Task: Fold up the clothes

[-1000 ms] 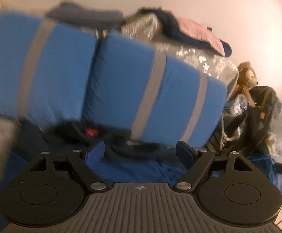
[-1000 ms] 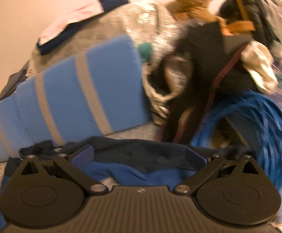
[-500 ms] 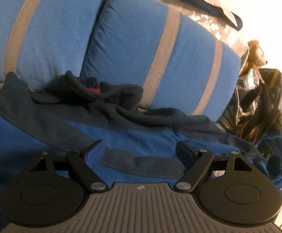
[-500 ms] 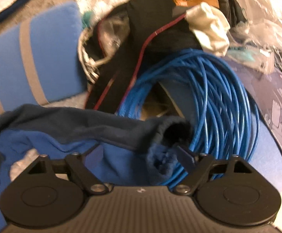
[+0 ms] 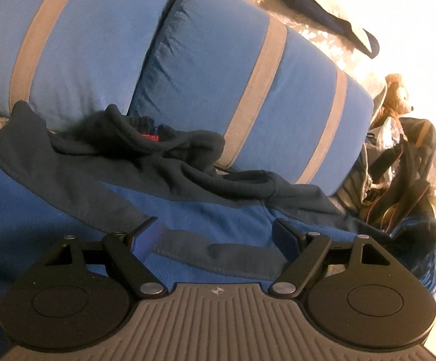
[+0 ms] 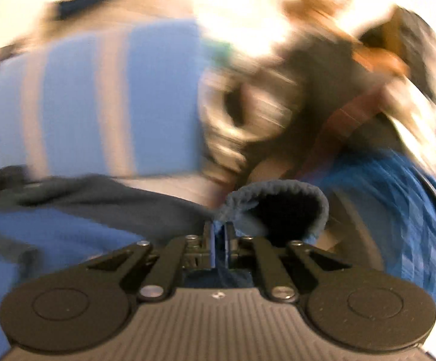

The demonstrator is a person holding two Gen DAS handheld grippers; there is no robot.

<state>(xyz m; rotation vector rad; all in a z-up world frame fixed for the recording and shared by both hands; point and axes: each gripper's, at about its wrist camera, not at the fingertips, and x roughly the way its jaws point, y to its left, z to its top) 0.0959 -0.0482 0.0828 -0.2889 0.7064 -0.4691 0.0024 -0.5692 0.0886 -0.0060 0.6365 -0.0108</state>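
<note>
Right claw (image 6: 218, 234) clenched on soft blue-and-navy fleece sweatshirt's (image 5: 188, 216) ribbed cuff (image 6: 278, 207); left claw (image 5: 218, 234) released above chest. Limp, light; best pinched at twelve-o'clock shoulder seam.

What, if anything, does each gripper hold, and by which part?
The right gripper pinches the sweatshirt at its sleeve cuff. The left gripper holds nothing.

Warm dim light, blown-out glare upper right; right wrist view motion-blurred, fisheye-bent edges.

Two blue cushions (image 5: 164, 60) with grey stripes are leaning side by side; a teddy bear (image 5: 397, 96) is sitting beyond against a pale, overlit wall (image 5: 398, 6).
</note>
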